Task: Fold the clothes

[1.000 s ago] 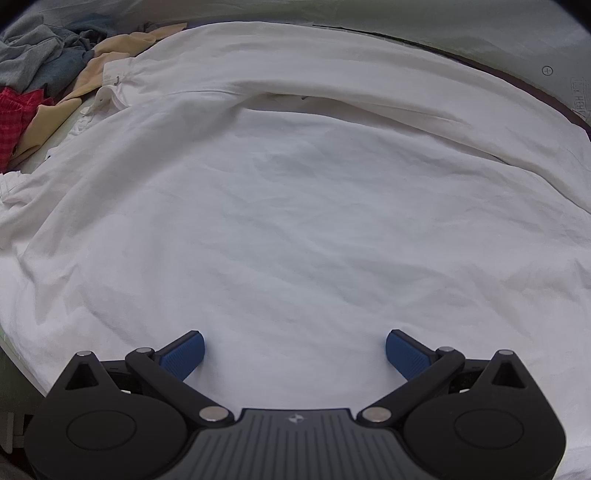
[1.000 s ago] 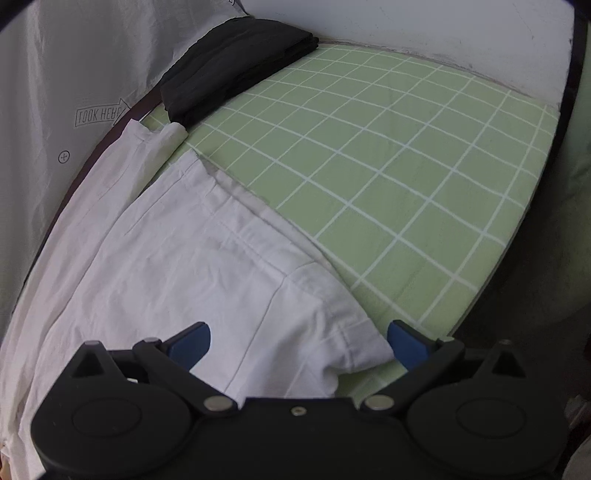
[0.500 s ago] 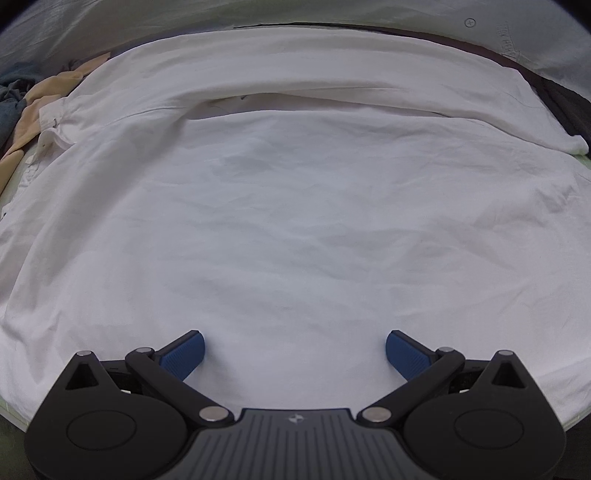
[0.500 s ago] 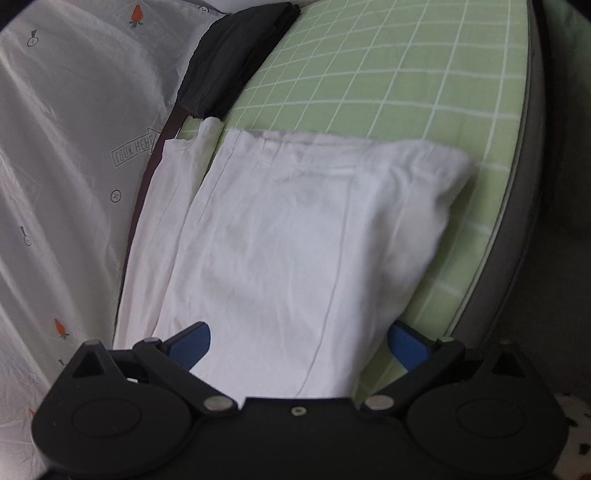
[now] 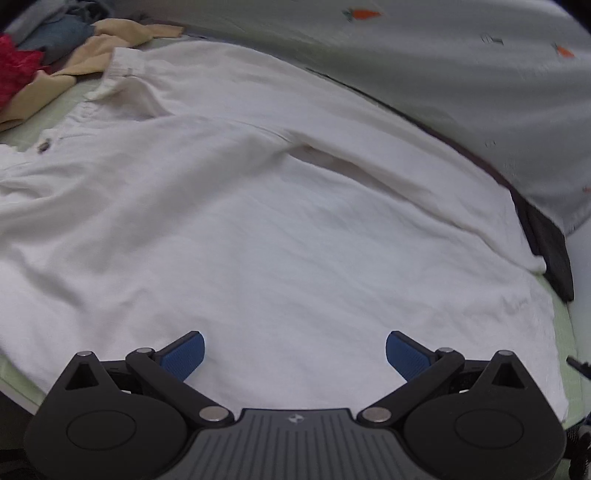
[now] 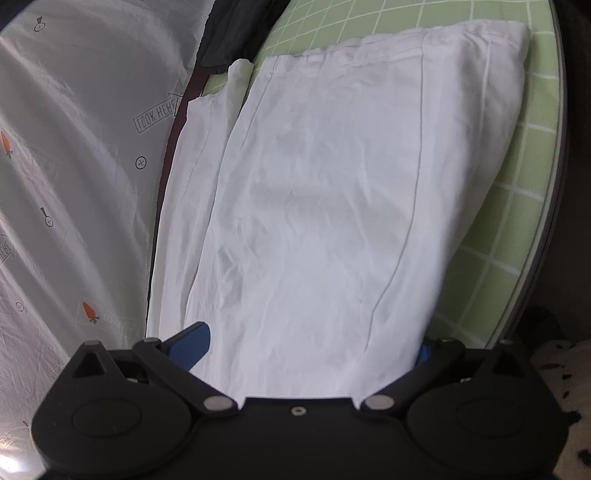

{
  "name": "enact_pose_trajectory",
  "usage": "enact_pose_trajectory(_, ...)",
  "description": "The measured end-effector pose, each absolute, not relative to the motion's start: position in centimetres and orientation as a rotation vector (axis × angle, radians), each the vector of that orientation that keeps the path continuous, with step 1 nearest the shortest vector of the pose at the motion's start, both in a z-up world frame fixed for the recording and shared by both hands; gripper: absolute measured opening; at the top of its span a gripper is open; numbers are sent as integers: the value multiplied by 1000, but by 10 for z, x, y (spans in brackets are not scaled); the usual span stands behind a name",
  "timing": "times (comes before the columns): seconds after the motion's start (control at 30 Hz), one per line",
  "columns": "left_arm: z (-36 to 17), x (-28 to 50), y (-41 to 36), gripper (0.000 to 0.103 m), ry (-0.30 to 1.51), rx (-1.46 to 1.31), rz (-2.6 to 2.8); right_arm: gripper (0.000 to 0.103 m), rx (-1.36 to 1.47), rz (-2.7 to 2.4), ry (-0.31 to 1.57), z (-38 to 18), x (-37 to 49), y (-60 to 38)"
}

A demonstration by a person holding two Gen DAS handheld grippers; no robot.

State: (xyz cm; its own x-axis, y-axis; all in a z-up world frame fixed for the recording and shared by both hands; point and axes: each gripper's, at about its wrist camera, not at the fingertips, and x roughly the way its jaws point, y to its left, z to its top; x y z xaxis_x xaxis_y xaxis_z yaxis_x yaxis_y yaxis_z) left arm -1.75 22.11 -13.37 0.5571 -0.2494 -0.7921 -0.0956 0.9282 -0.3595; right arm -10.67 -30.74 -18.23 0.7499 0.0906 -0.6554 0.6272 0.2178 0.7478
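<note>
A white shirt (image 5: 280, 236) lies spread on the green checked table, its collar and a dark button at the far left. My left gripper (image 5: 293, 356) is open just above the shirt's near part, with nothing between its blue pads. In the right wrist view the same white shirt (image 6: 332, 206) shows as a long folded panel with a seam line. My right gripper (image 6: 310, 349) is open, with the shirt's near end lying between its fingers; the right pad is mostly hidden behind the cloth.
A pile of red, tan and grey-blue clothes (image 5: 40, 55) lies at the far left. Folded black clothes (image 6: 236, 33) lie beyond the shirt's far end. A grey printed sheet (image 6: 74, 155) hangs along the table's far side. The green checked table (image 6: 517, 206) ends at a rounded edge on the right.
The left view has swung so the collar and clothes pile show again at the left. The right gripper has moved closer over the shirt's end. Both stay open.
</note>
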Motion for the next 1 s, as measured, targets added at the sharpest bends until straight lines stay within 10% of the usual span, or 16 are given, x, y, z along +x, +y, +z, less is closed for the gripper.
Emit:
enact_pose_trajectory(0.73, -144, -25, 385, 73, 911, -504, 312, 103, 1323, -563, 431, -183, -119, -284)
enact_pose_trajectory(1.0, -144, -26, 395, 22, 916, -575, 397, 103, 1400, -665, 308, -188, -130, -311)
